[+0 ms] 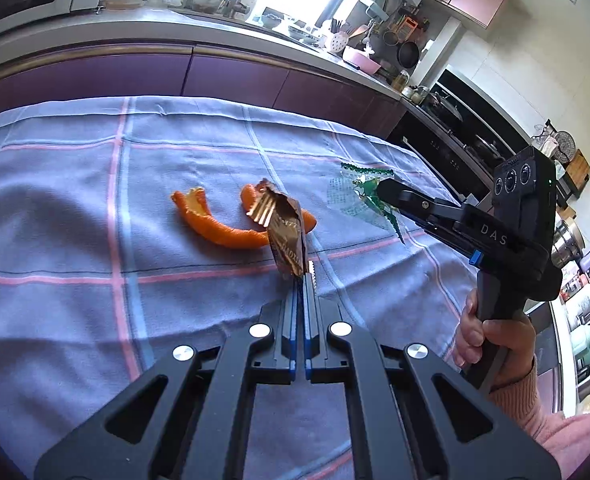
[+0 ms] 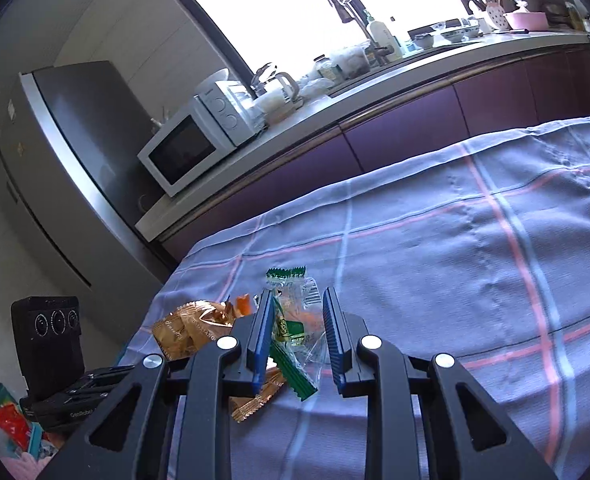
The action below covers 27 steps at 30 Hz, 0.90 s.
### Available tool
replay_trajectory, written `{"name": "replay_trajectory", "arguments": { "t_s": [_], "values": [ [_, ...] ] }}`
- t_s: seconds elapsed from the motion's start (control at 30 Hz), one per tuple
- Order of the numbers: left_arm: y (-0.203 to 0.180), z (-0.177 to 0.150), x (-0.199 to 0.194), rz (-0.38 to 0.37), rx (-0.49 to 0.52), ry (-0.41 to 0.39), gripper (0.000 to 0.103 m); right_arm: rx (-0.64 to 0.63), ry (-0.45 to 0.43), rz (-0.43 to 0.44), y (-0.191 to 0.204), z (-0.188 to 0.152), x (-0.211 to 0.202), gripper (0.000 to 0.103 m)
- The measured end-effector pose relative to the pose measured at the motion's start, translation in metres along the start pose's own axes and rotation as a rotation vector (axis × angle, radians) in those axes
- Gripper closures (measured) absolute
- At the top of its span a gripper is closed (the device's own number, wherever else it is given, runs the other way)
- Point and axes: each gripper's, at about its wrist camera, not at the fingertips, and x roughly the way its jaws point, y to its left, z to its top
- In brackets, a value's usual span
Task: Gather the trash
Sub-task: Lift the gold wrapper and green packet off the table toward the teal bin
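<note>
Our left gripper (image 1: pixel 303 270) has its jaws pressed together on the lower edge of a crinkled gold-brown foil wrapper (image 1: pixel 285 236), which stands up from the tips above the cloth. Our right gripper (image 2: pixel 301 316) stands part open, with a clear plastic wrapper printed in green (image 2: pixel 293 340) hanging between its blue pads (image 2: pixel 263 332); the wrapper lies against the left-hand pad, but whether the other pad touches it we cannot tell. In the left wrist view that same clear wrapper (image 1: pixel 359 196) sits at the right gripper's tip, just over the table.

Beyond the foil wrapper, two curled pieces of orange peel (image 1: pixel 219 226) lie on the blue cloth with pink and pale checks (image 1: pixel 95 208); the foil hides part of the nearer one. So we count two wrappers, both at the grippers, and two peels left on the cloth. A hand in a pink knitted sleeve (image 1: pixel 491 340) grips the right tool's handle.

Behind the table runs a purple-fronted kitchen counter (image 2: pixel 435 116) with one white microwave (image 2: pixel 191 144), and a grey fridge (image 2: pixel 75 152) stands beside it.
</note>
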Motion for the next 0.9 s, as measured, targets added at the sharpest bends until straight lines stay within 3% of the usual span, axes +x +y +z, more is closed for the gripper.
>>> {"name": "replay_trajectory", "arguments": {
  "t_s": [0.23, 0.9],
  "values": [
    [0.024, -0.021, -0.050, 0.025, -0.018, -0.045, 0.100, -0.051, 0.061, 0.110, 0.048, -0.018, 0.023, 0.080],
    [0.106, -0.075, -0.183, 0.201, -0.168, -0.206, 0.100, -0.183, 0.228, 0.325, 0.165, -0.047, 0.092, 0.080]
  ]
}}
